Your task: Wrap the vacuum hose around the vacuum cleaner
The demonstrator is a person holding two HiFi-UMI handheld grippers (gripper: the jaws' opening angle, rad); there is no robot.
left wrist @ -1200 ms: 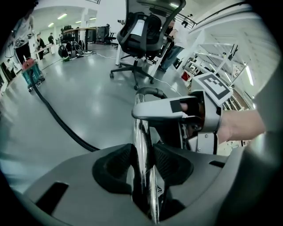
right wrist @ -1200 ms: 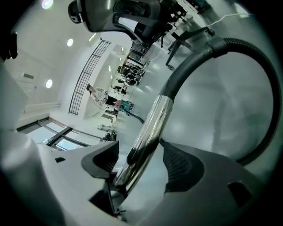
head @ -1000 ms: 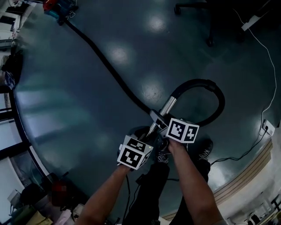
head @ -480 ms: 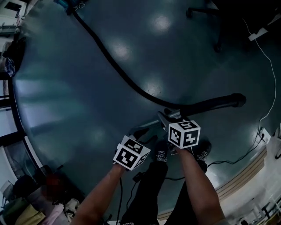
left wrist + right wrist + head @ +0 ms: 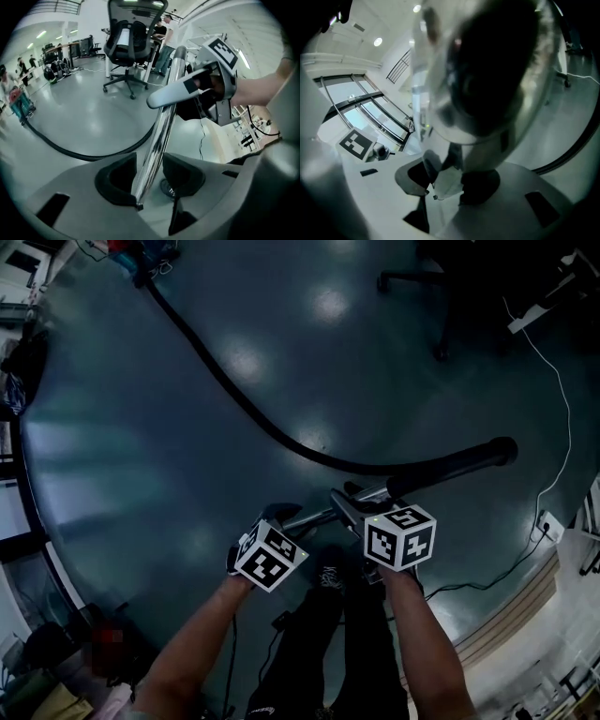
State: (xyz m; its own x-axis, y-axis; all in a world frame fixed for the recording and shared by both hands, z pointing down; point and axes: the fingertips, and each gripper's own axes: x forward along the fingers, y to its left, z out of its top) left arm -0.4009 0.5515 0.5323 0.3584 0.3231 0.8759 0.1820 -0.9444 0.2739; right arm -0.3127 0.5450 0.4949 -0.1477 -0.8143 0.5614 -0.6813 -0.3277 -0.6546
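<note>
Uncurled since a second ago: black ribbed vacuum hose point(image 5: 450, 465), along floor point(image 5: 141, 474), not yet wrapped round red-and-blue vacuum cleaner point(image 5: 129, 253). Pinched chrome tube point(image 5: 161, 117) in left gripper point(image 5: 149, 176) jaws; just closed right gripper point(image 5: 449, 176) jaws on grey handle point(image 5: 443, 185)

The vacuum cleaner point(image 5: 131, 257) (top left) runs off the head view's edge.

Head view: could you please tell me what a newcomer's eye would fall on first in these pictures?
The long black hose stands out first, snaking across the dark floor from the top left towards the bottom centre. Next is the shiny metal tube, clamped in the left gripper, while the right gripper, whose jaws have just been closing, grips its pale handle.
</note>
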